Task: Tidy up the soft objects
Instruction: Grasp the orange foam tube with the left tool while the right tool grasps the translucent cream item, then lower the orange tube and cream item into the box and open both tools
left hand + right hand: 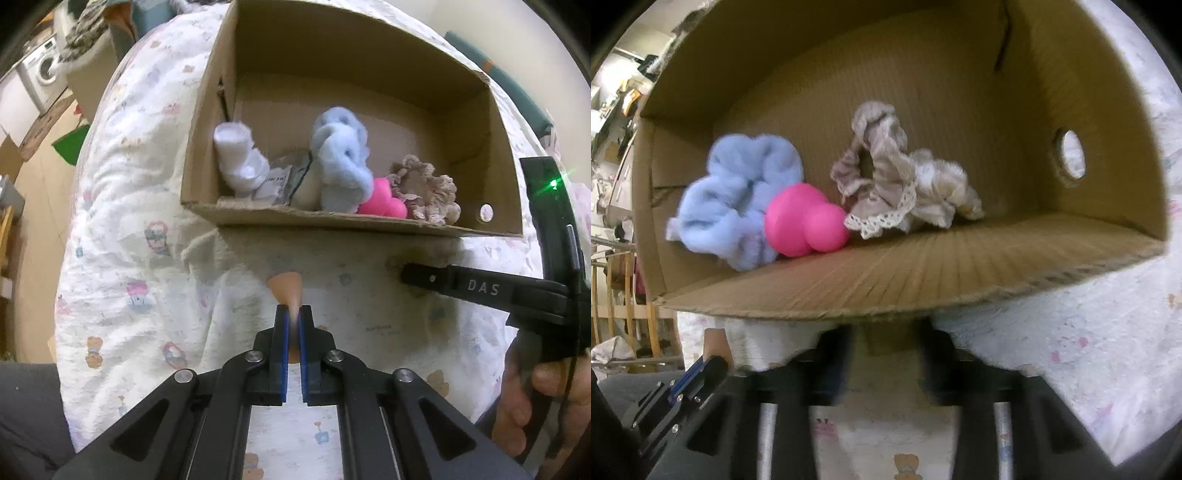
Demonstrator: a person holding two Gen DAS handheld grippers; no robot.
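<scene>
My left gripper (291,310) is shut on a small peach-coloured soft piece (286,286), held over the printed white blanket (147,258) in front of an open cardboard box (332,221). In the box lie white socks (240,162), a fluffy blue scrunchie (340,162), a pink rounded sponge (382,201) and a beige lace scrunchie (424,192). My right gripper (882,354) hangs low just before the box's front wall (849,295). Its fingers are blurred and stand a little apart, with a brownish patch between them. I cannot tell whether the pads press on anything.
A clear packet (284,181) lies between the socks and the blue scrunchie. A hand (524,398) holds the right gripper's handle at the lower right. Beyond the bed's left edge are a wooden floor, a washing machine (44,70) and wooden railings (624,295).
</scene>
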